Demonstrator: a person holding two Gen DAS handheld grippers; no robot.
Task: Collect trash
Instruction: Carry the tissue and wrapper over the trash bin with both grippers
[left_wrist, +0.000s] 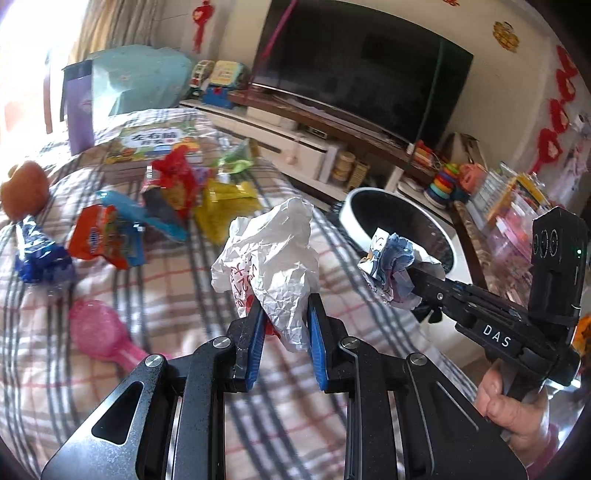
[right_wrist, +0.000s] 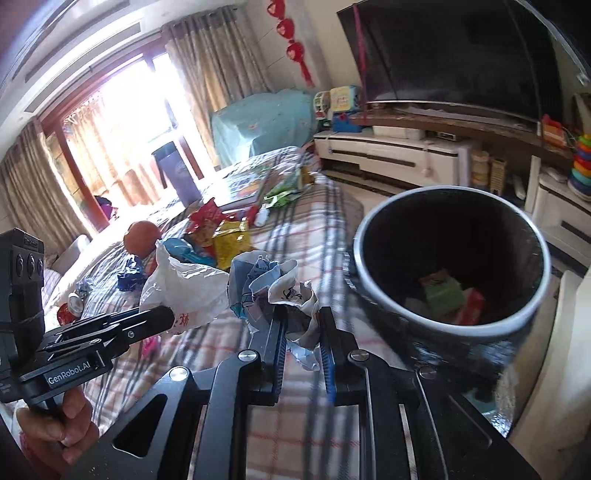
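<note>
Both loaded: your left gripper pinches the crumpled white paper; right gripper pinches a printed paper wad. Bin sits at 2 o'clock of the right gripper. Get fully over the rim before releasing, right first.

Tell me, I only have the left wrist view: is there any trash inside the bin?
Observer: Yes. The right wrist view looks down into the black bin. A green wrapper and a red wrapper lie at its bottom.
Operator: Is the right gripper's paper properly between both pads?
Observer: Yes. The right gripper is shut on the crumpled blue-and-white paper, with a pad on each side. In that view the paper sits left of the bin's rim, not over the opening.
</note>
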